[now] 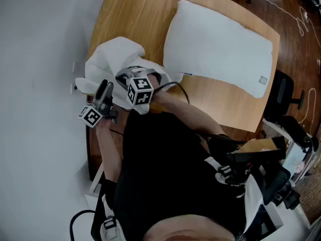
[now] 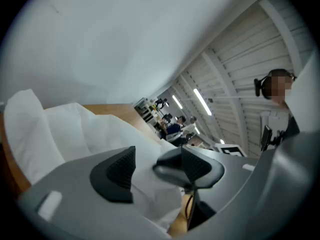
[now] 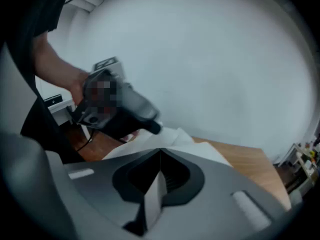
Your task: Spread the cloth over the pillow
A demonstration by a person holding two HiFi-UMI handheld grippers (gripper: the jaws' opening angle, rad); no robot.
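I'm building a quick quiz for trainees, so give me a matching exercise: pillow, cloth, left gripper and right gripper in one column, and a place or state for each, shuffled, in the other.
Column one:
1. pillow
2. cloth
3. left gripper
4. right gripper

Column two:
A. jaws shut on a fold of white fabric
B. lying flat and uncovered on the table
C. jaws apart
D. bunched in a heap

Pairs: 1-B, 2-D, 3-C, 4-A.
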